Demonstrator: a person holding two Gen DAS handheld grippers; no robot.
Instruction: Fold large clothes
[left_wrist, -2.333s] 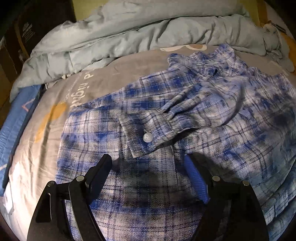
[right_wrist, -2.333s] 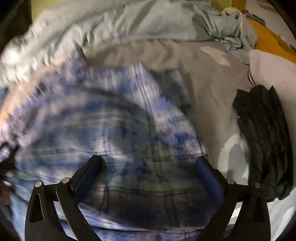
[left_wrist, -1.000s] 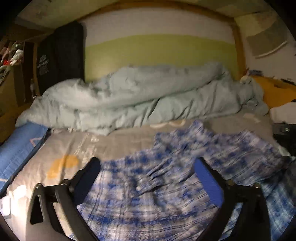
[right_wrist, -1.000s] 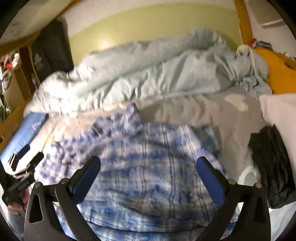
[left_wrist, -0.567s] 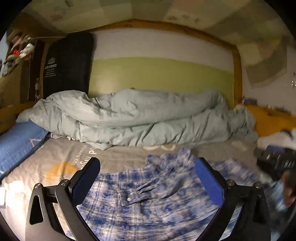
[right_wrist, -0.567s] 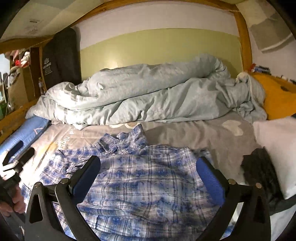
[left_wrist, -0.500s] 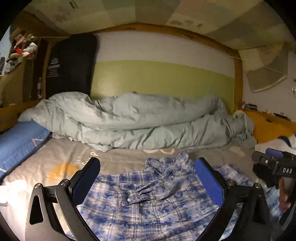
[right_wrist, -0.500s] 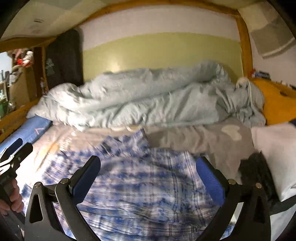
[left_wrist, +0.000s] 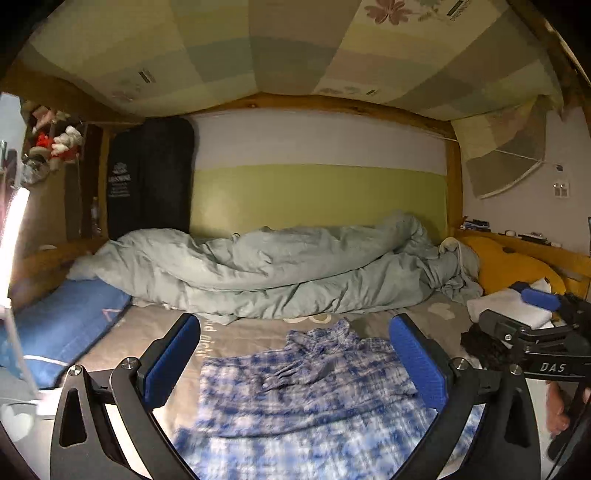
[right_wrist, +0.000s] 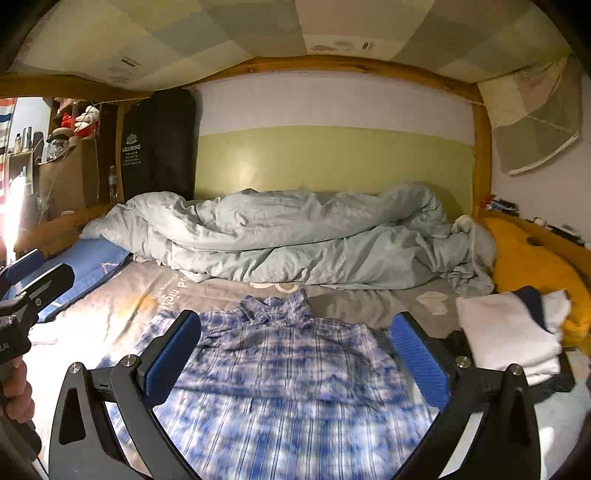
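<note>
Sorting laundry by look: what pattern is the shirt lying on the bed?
The shirt is blue-and-white plaid, clearest in the right wrist view.

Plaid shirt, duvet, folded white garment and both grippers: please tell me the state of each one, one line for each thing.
plaid shirt: lying flat on the bed, one sleeve folded across it, collar at the far end.
duvet: bunched up along the wall.
folded white garment: folded, lying beside the shirt.
left gripper: fingers open, holding nothing, above the shirt.
right gripper: fingers open, holding nothing, above the shirt.
</note>
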